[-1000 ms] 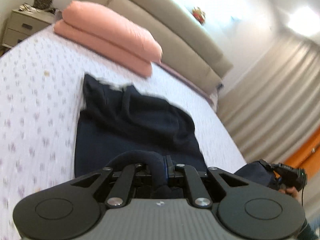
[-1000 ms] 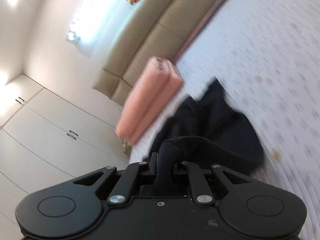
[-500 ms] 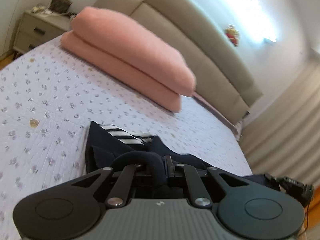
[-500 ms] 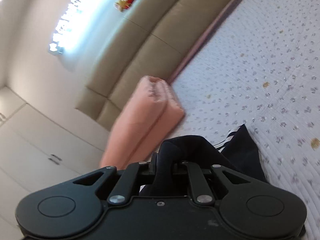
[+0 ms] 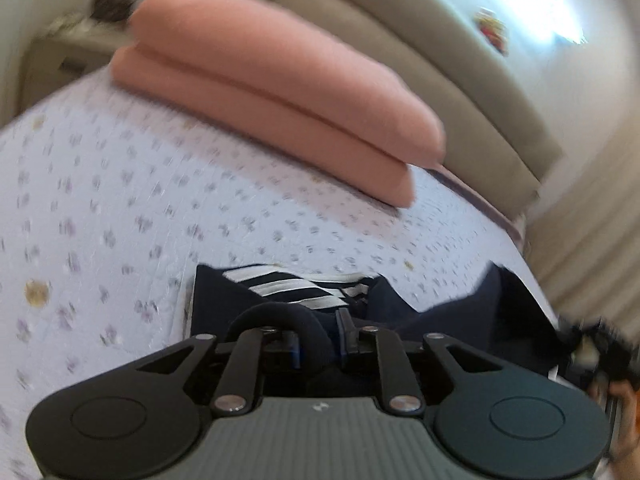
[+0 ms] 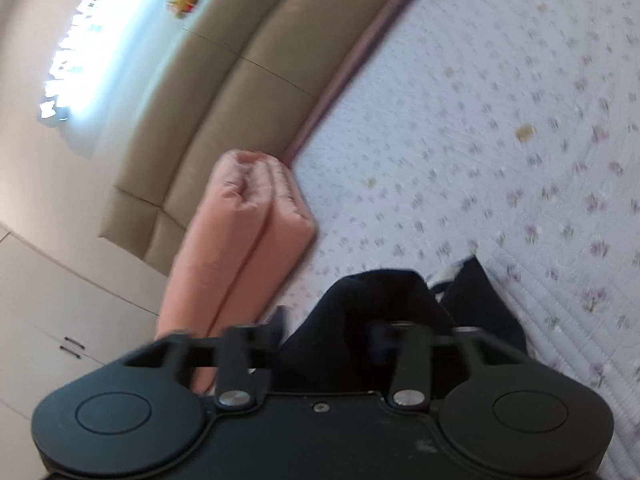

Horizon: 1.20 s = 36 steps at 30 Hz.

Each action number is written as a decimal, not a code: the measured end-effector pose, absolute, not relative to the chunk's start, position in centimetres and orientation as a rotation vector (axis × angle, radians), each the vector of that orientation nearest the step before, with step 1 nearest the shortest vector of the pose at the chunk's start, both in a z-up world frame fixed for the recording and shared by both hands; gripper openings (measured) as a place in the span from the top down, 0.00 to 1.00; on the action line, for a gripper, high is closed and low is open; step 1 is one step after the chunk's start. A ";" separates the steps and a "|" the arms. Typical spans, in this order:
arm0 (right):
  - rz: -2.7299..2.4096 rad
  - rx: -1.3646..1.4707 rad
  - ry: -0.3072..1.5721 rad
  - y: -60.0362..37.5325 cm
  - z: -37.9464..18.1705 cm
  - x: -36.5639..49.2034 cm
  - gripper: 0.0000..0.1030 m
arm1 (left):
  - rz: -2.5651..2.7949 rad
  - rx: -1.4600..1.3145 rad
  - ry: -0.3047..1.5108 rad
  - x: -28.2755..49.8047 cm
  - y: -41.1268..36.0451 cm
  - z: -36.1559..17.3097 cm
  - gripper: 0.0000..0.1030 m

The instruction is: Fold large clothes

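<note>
A dark navy garment [image 5: 404, 300] with white stripes [image 5: 296, 288] lies on the bed just beyond my left gripper [image 5: 318, 338]. The left gripper is shut on a looped fold of the navy cloth. In the right wrist view the same navy garment [image 6: 380, 300] bunches up between the fingers of my right gripper [image 6: 328, 340]. Its jaws stand wide apart and the cloth drapes loosely between them. The right gripper also shows at the right edge of the left wrist view [image 5: 600, 352].
The bed has a white quilt with small purple flowers [image 5: 120, 208]. Two stacked pink pillows [image 5: 280, 92] lie near the beige padded headboard [image 5: 400, 28]. A nightstand [image 5: 68, 52] stands at the far left. White wardrobe doors [image 6: 48, 320] show in the right wrist view.
Both grippers carried the navy garment's edge forward toward the pillows, folding it over. The right gripper's jaws have spread apart from their earlier shut grip on the cloth.
</note>
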State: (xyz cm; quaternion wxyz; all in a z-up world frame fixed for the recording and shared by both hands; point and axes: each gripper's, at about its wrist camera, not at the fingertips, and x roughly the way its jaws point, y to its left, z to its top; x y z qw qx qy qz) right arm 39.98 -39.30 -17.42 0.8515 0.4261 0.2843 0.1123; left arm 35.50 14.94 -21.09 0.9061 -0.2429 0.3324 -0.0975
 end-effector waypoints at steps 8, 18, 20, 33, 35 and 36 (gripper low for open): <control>0.413 0.180 0.688 -32.7 -18.3 34.5 0.22 | -0.315 -0.195 0.732 29.7 13.2 -22.6 0.44; 0.353 -0.179 0.631 -25.4 -19.3 36.2 0.21 | -0.338 0.187 0.668 29.5 8.6 -23.2 0.43; 0.330 -0.164 0.620 -25.3 -19.0 37.3 0.21 | -0.327 0.188 0.664 31.7 7.8 -23.5 0.43; 0.363 0.008 0.593 -26.5 -14.8 38.1 0.20 | -0.227 -0.099 0.541 36.0 8.9 -19.1 0.28; 0.431 -0.117 0.640 -23.1 -15.8 38.3 0.20 | -0.386 -0.015 0.570 35.7 4.9 -19.7 0.24; 0.442 -0.160 0.662 -21.5 -16.6 39.0 0.20 | -0.434 0.006 0.572 36.0 3.1 -20.3 0.23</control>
